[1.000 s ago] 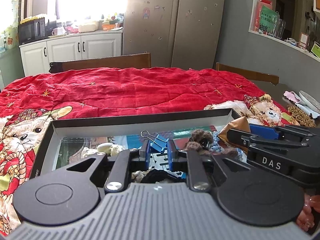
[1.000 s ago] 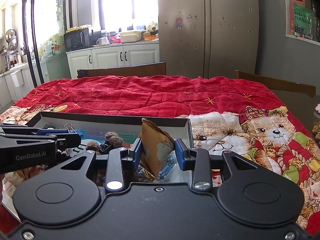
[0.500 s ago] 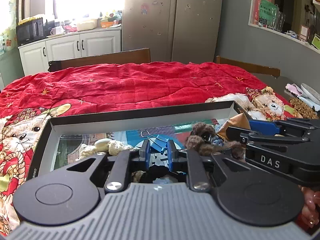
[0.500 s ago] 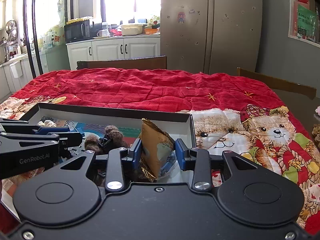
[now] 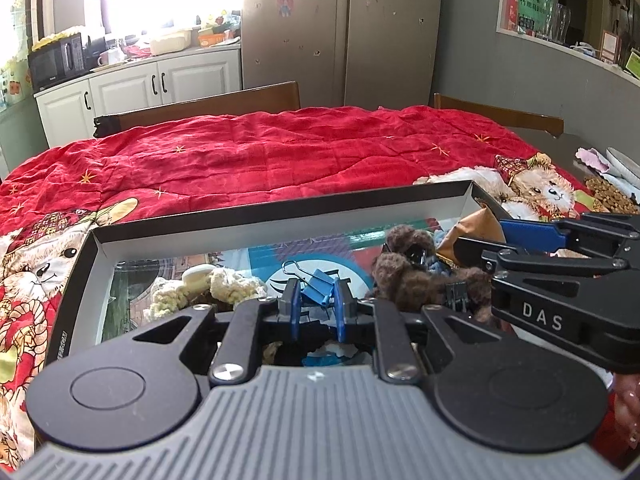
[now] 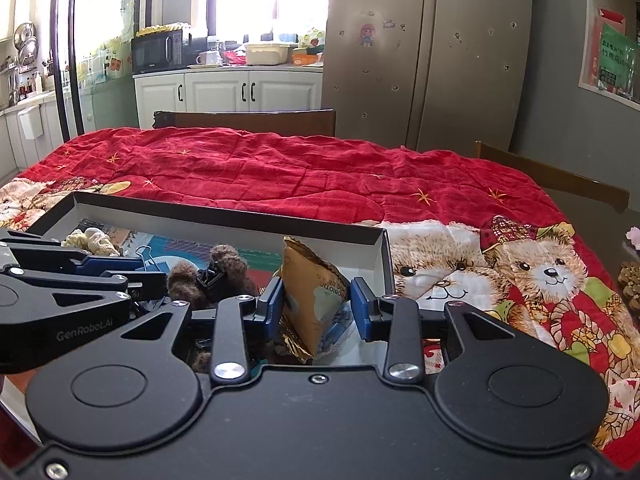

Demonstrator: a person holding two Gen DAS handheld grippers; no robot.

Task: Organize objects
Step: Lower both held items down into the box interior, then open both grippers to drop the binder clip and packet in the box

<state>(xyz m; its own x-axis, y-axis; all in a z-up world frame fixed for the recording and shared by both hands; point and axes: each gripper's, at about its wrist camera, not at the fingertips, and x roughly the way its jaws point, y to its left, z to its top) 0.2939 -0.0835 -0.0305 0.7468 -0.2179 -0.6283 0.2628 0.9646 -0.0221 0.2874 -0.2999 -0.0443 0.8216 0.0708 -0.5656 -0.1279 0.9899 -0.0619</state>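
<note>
Red quilt covered my desk; box upon it. My left claw pinched a clip; my right claw pinched a pouch.

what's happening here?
A person is sorting odds and ends in a shallow box on a red quilt, one handheld claw in each hand. The left claw is pinched on a blue binder clip. The right claw grips a brown snack packet upright at the box's right end. Brown and cream yarn pieces lie inside.
</note>
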